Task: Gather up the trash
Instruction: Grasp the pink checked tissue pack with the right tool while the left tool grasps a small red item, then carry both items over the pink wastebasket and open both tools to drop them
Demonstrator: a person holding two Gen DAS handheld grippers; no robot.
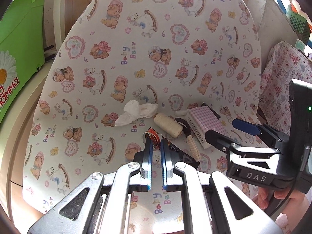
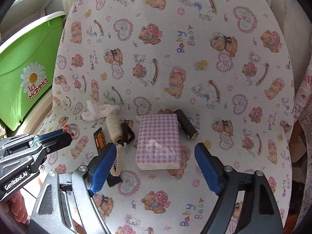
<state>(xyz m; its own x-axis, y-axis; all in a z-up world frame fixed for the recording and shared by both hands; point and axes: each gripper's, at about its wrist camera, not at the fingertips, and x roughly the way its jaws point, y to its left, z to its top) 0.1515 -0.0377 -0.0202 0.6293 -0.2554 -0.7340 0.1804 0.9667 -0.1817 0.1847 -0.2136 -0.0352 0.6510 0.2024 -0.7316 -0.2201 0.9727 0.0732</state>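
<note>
Clamped between the blue pads of the left gripper (image 1: 156, 142) is a small scrap of clear wrapper with red print (image 1: 153, 136); the jaws are drawn almost together on it, and in the right wrist view the same scrap (image 2: 72, 130) is seen pinched at the fingertips, lifted clear of the cloth. The right gripper (image 2: 154, 148) is held with its jaws spread wide, and nothing is gripped by it; a pack of pink checked tissues (image 2: 159, 140) lies just ahead of the two fingers, untouched by either pad.

Everything is laid on an ironing board (image 1: 136, 48) covered in a teddy-bear print. A crumpled white tissue (image 1: 136, 112) is seen further along the board, lying against one end of a spool of cream thread (image 1: 168, 124). Beside the spool, on the side toward the tissue pack, a dark brown loop (image 2: 127, 133) is found, from which a pale ridged piece (image 2: 119, 159) runs back toward the left finger of the right gripper. A black wrapper with orange print (image 2: 99, 139) lies flat near the spool, on the side toward the left gripper. Behind the tissue pack a dark roll (image 2: 185, 123) is set at a slant.

A green plastic bin with a daisy on it (image 2: 29, 62) stands off the left edge of the board. Part of a hand (image 1: 280, 197) is visible under the right gripper's handle.
</note>
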